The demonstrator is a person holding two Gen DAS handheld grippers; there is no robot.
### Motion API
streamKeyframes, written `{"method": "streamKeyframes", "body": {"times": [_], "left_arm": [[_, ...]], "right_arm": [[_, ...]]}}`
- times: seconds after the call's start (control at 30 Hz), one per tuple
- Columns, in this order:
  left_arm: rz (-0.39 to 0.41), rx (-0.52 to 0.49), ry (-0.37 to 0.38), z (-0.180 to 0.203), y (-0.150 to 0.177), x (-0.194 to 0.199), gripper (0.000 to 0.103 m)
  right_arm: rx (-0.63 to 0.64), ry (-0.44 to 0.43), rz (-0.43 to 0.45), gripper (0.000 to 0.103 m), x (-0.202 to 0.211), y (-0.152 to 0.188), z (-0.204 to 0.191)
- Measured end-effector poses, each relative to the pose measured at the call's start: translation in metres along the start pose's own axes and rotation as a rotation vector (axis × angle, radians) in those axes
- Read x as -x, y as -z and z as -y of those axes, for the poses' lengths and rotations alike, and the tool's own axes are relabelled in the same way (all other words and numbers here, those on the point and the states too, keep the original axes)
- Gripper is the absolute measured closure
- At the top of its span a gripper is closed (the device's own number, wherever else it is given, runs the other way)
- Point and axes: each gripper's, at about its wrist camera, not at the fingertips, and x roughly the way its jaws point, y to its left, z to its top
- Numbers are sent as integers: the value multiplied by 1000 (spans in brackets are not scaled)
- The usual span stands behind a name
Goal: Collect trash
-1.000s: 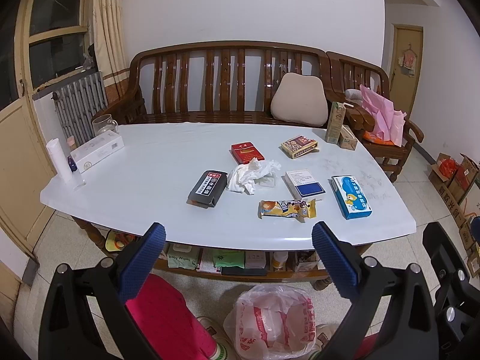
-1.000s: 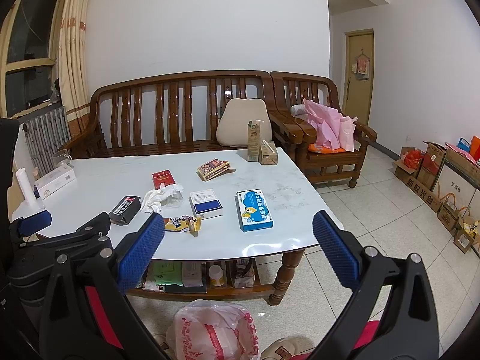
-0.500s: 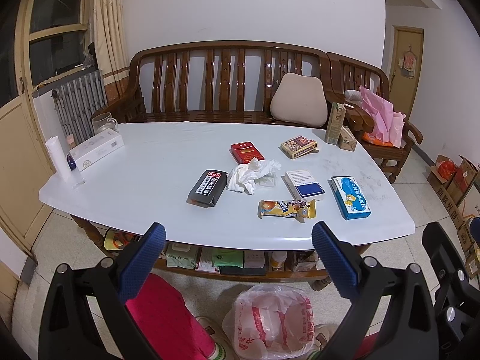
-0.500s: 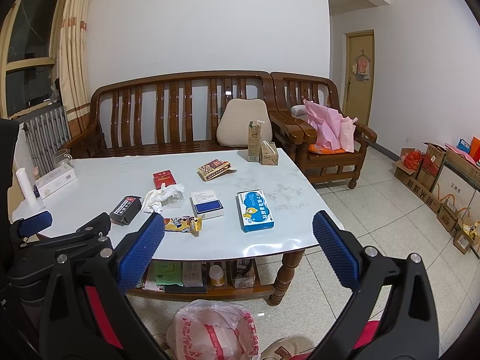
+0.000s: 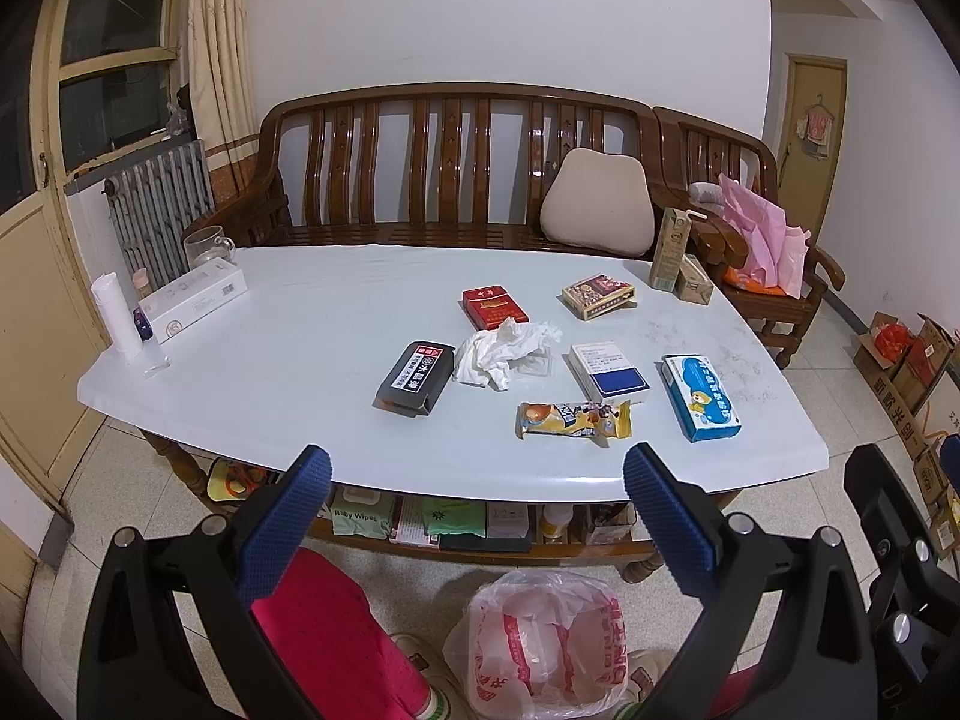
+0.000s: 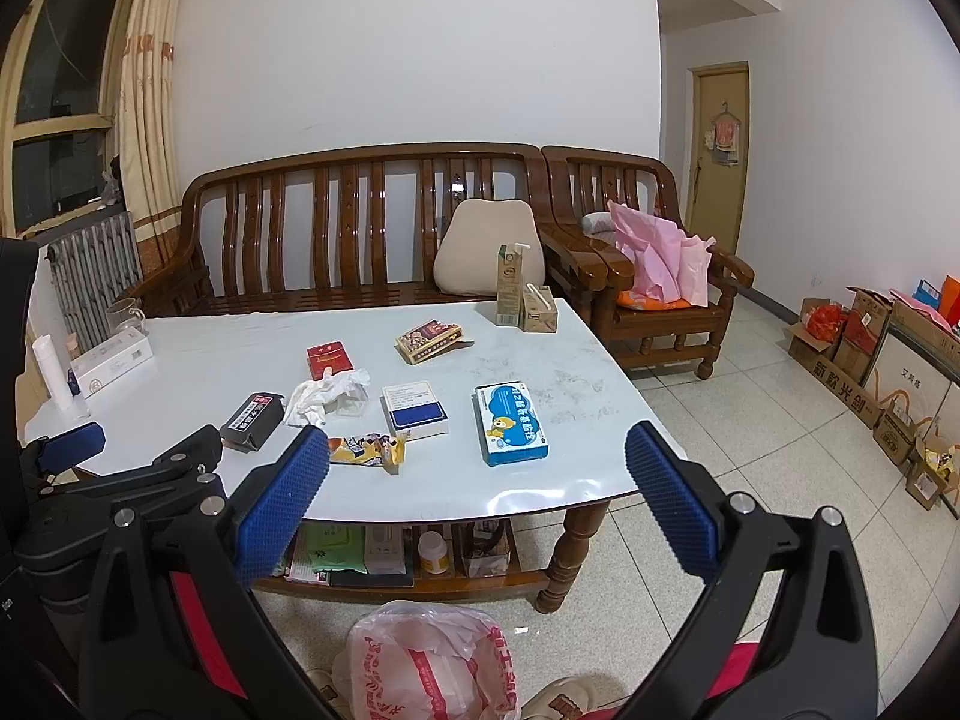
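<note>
A crumpled white tissue (image 5: 504, 348) (image 6: 324, 393) and a yellow snack wrapper (image 5: 573, 420) (image 6: 366, 449) lie mid-table on the white table (image 5: 300, 360) (image 6: 570, 480). A white and red plastic bag (image 5: 540, 642) (image 6: 432, 666) stands open on the floor in front of the table. My left gripper (image 5: 477, 510) is open and empty, held before the table's near edge above the bag. My right gripper (image 6: 477, 486) is open and empty, to the right of the left one.
On the table lie a black box (image 5: 416, 377), a red pack (image 5: 493, 307), a patterned box (image 5: 597, 294), a white and blue box (image 5: 607, 371), a blue medicine box (image 5: 699, 396), two cartons (image 5: 678, 261) and a long white box (image 5: 192, 299). A wooden bench (image 5: 456, 180) stands behind.
Both views have shifted very slightly; nothing on the table has moved and both grippers stay open.
</note>
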Motion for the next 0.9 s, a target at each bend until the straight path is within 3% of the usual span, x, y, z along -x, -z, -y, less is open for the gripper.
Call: {"method": "streamKeyframes", "body": {"times": [0.4,0.63,0.9], "left_arm": [[4,1,-1,0,-2,0,7],[67,13,-4,-1,-4,5,7],[-7,-27,7,1,-11,-7,7]], "right_arm": [[1,-1,0,6,0,0,0],[1,-10,-2,6,0,-3,-4],[19,-16,-13,6,3,-14,-15]]}}
